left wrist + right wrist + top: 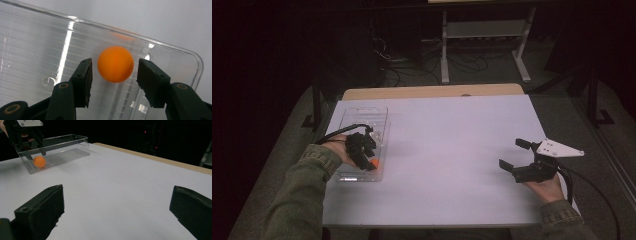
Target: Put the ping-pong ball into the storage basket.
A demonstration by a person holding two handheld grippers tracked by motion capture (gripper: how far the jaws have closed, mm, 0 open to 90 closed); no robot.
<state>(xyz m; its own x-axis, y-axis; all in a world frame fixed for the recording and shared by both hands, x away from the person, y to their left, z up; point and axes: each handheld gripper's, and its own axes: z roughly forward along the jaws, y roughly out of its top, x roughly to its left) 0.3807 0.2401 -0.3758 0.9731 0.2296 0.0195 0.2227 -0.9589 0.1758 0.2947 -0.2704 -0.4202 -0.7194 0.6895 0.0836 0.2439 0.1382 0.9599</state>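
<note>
An orange ball (115,64) lies on the floor of a clear plastic box (361,116) at the table's left, near the box's front end. My left gripper (113,75) hangs over the box, open, its jaws on either side of the ball with a gap on each side. From across the table the ball (39,161) sits in the box (75,143) under that left gripper (35,155). In the high view the ball (375,163) peeks out beside the left gripper (362,150). My right gripper (512,155) rests wide open over bare table at the right, nothing between its jaws.
The white table top (447,150) spreads between the two grippers, with a wooden strip (432,91) along its far edge. A metal stand (484,40) and cables stand on the dark floor behind the table.
</note>
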